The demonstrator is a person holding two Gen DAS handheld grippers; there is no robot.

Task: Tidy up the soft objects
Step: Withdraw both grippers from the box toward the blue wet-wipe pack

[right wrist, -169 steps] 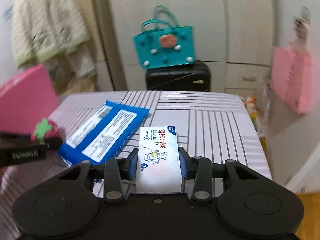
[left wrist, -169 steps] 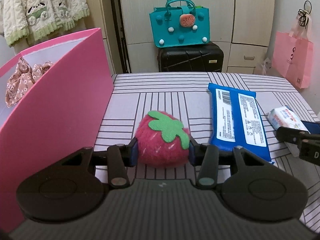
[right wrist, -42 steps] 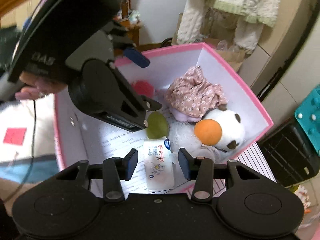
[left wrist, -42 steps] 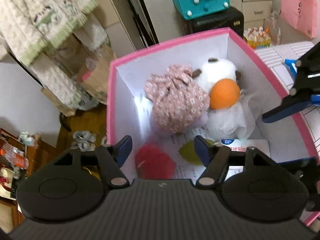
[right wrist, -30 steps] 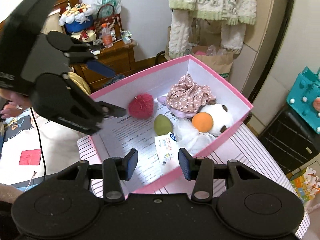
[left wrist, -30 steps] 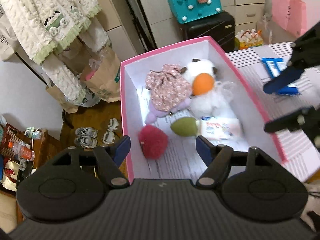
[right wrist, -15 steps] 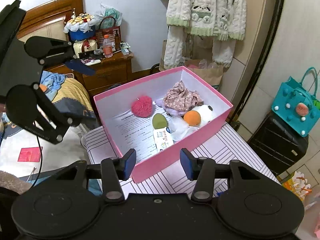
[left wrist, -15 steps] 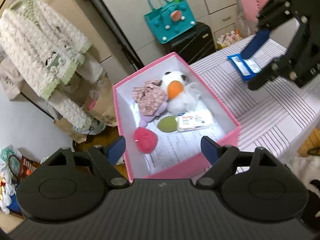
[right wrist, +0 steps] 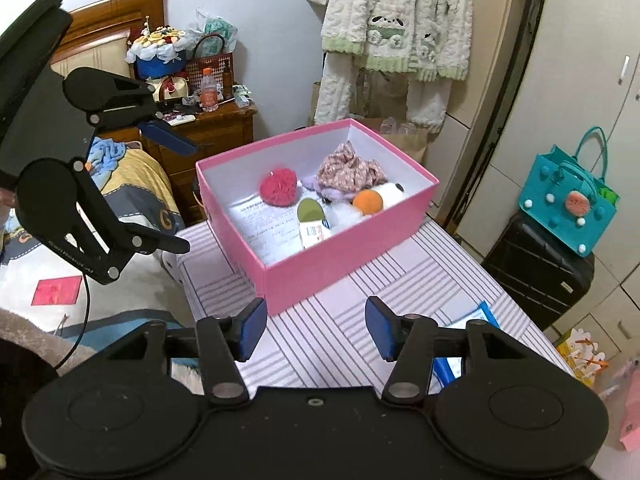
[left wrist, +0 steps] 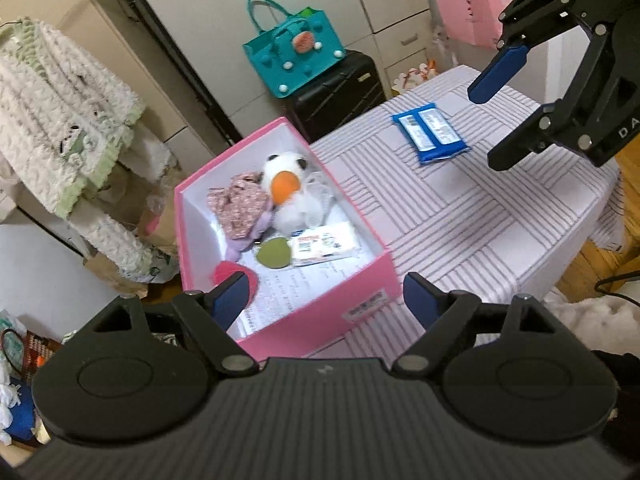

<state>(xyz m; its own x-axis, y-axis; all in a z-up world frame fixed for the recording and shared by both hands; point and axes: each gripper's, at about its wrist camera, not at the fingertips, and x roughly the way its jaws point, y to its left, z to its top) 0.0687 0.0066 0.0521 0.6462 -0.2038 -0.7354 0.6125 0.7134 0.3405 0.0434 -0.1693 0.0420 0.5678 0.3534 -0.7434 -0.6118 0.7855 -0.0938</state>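
The pink box [left wrist: 320, 304] [right wrist: 340, 256] stands at the striped table's corner. Inside lie a red strawberry plush [right wrist: 279, 185] [left wrist: 222, 272], its green leaf [left wrist: 273, 253], a white tissue pack [left wrist: 324, 244] [right wrist: 314, 236], a white plush with an orange beak [left wrist: 288, 196] and a floral cloth [right wrist: 348, 172]. A blue wipes pack [left wrist: 430, 132] lies on the table beyond the box. My left gripper [left wrist: 324, 300] [right wrist: 186, 196] hovers above the box's near side, jaws opening, nothing between them. My right gripper [right wrist: 316, 328] [left wrist: 484, 130] hangs over the table, jaws opening and empty.
A teal bag [left wrist: 296, 60] sits on a black suitcase [right wrist: 536, 264] behind the table [left wrist: 460, 220]. Fluffy clothes [right wrist: 396, 32] hang by the wardrobe. A wooden nightstand [right wrist: 208, 128] and a bed [right wrist: 132, 184] lie left of the box. A pink bag [left wrist: 468, 12] hangs at the back right.
Both grippers have pulled up and back from the box, which now looks smaller. The strawberry plush and tissue pack stay inside it. Both pairs of jaws stand wider.
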